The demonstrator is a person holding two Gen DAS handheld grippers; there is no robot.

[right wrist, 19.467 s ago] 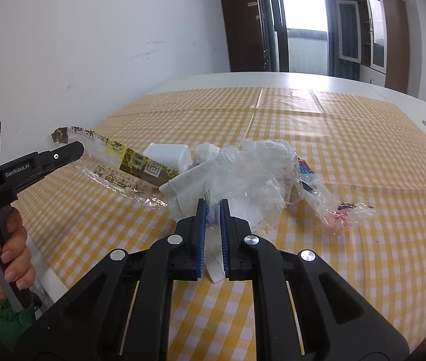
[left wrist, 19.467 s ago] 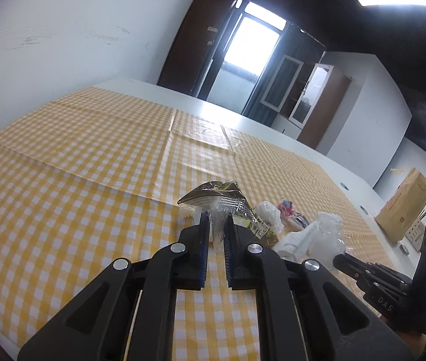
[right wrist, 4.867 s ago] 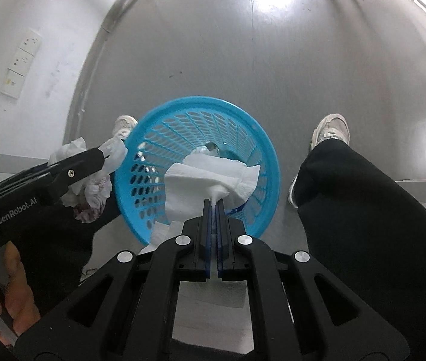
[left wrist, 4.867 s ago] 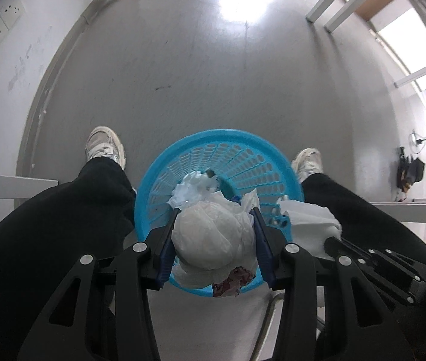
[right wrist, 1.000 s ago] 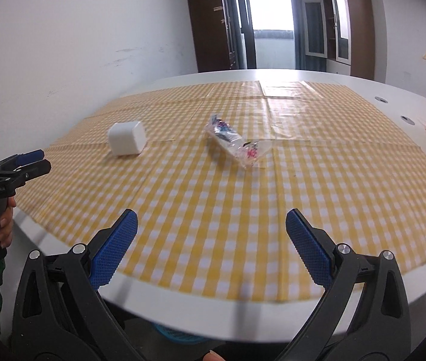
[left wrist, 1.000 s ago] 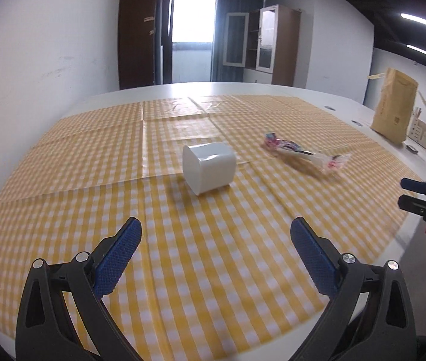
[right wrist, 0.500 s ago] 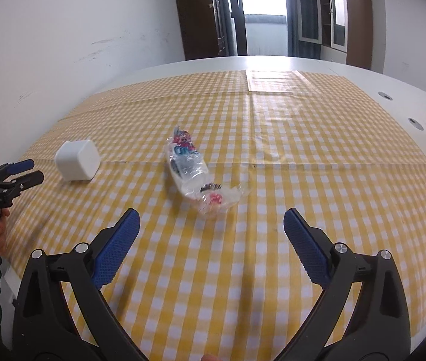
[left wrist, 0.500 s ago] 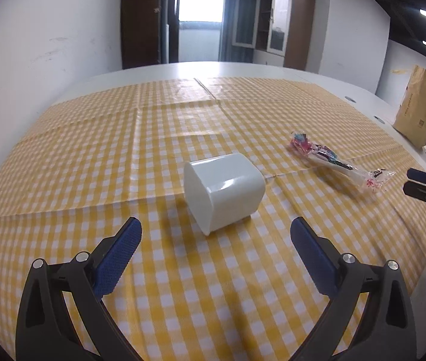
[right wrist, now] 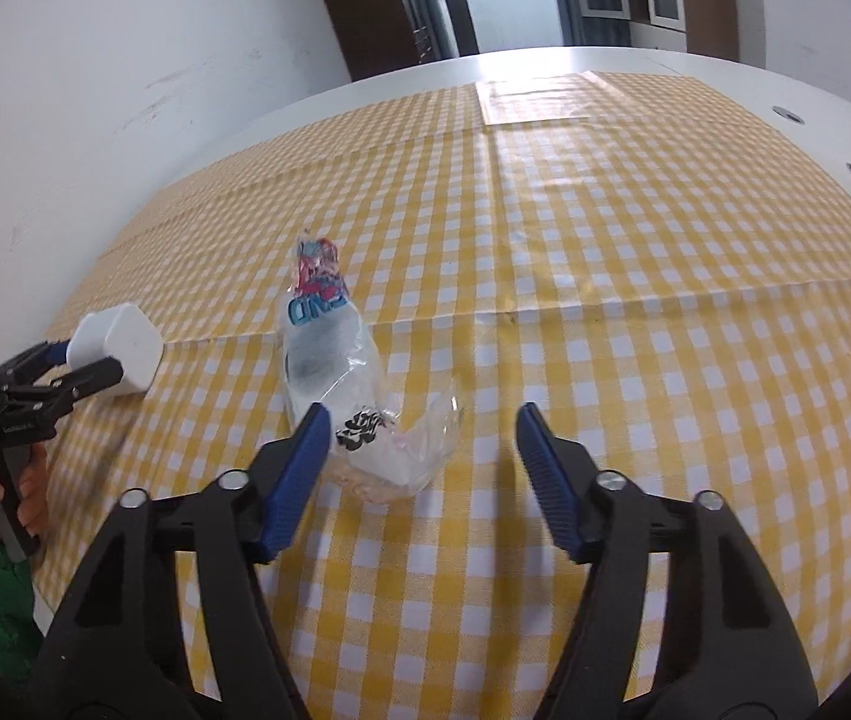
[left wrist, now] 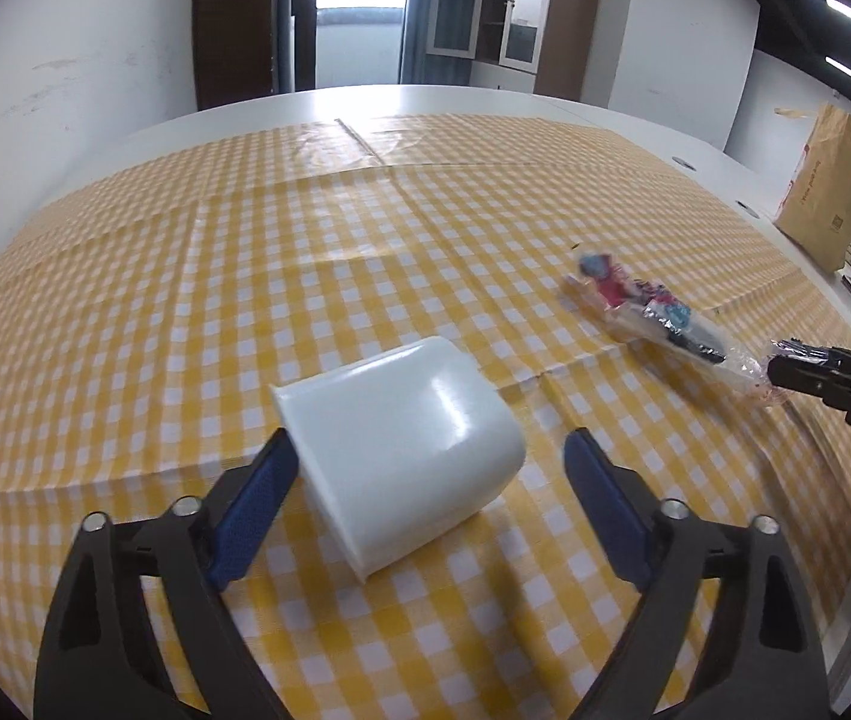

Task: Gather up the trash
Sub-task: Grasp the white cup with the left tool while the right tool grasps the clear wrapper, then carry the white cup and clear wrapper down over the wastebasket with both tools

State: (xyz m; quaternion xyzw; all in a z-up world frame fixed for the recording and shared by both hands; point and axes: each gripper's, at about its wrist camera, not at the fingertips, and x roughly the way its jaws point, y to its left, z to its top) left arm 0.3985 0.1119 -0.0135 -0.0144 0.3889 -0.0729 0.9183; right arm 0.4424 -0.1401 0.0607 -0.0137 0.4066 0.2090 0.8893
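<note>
**Both claws closing in on the last 2 pieces of trash**

While the white plastic cup point(left wrist: 401, 438) is lying on its side on the yellow checked tablecloth point(left wrist: 185, 276), the left gripper point(left wrist: 425, 480) is straddling it, jaws apart and just now narrowing. The cup is sitting between the blue pads; the left pad point(left wrist: 257, 489) is just beside or touching its rim, the right pad is clear of it. No squeeze is showing yet. The cup's long axis is running diagonally across the claw's line, open rim toward the near left, closed base toward the far right.

The right gripper point(right wrist: 419, 456) is also standing apart and has just been narrowing. The clear plastic wrapper point(right wrist: 335, 372) is lying between and ahead of its pads, nearer the left pad, untouched as far as I can tell. Its long axis is running away from the claw, printed end farthest, crumpled open end nearest.

I judge this to be the grasp step for both items. Next, each claw is needing a little more descent and a full close; the cup may roll or skid from an off-centre pinch, and the wrapper may slip.
</note>
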